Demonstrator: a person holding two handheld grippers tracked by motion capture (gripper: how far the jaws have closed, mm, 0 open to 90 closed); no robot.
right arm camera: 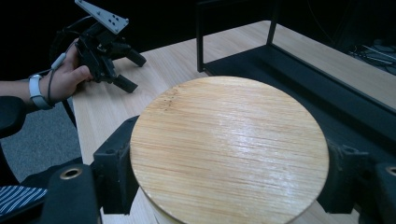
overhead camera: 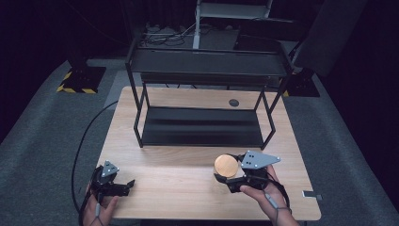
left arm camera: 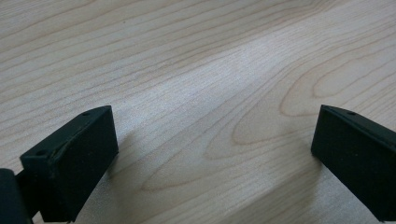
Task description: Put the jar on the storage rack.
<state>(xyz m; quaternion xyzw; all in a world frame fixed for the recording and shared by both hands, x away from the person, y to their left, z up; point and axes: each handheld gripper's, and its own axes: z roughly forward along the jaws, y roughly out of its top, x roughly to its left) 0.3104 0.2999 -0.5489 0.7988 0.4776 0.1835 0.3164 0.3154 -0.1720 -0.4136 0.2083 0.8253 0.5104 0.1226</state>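
Pale wood grain covers the bench (overhead camera: pixel 188 183), which carries a black two-tier rack (overhead camera: pixel 202 125) toward its far side. Near the front edge, the right tool (overhead camera: pixel 226 181) is clamped around a container with a round bamboo lid (right arm camera: pixel 229 149) (its body hidden beneath that lid), with a jaw pressed on either side. The left tool (overhead camera: pixel 129 184) rests spread wide and empty over bare wood. The grasp looks secured; carrying it, probably to the rack, remains.

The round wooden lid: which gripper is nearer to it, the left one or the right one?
Right. The right gripper has its jaws on both sides of the wooden lid. The left gripper rests far away, at the table's other front corner.
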